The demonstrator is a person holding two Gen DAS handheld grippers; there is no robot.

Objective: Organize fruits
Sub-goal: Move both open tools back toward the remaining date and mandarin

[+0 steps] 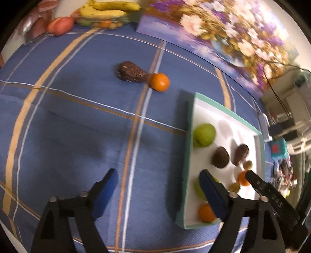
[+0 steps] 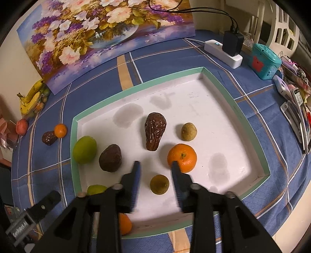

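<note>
L wrist view is motion-blurred overall; painting (image 1: 223, 35) smeared, top cut by frame. Bananas (image 1: 110, 9) cut at top edge. Green fruit (image 1: 200, 186) half hidden behind a blue finger. R wrist view: orange (image 2: 124, 223) at tray's near wall (image 2: 155, 227) mostly hidden behind gripper frame; lime (image 2: 96, 189) partly covered too.

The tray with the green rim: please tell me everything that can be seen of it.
The tray is a shallow rectangular box with a mint-green rim and a white, foam-like floor showing faint grey stains. It lies flat on the blue checked tablecloth, in front of the flower painting. Inside lie two oranges, two green fruits, two dark brown wrinkled fruits and two small brownish round ones. The right gripper hovers open over its near part.
</note>
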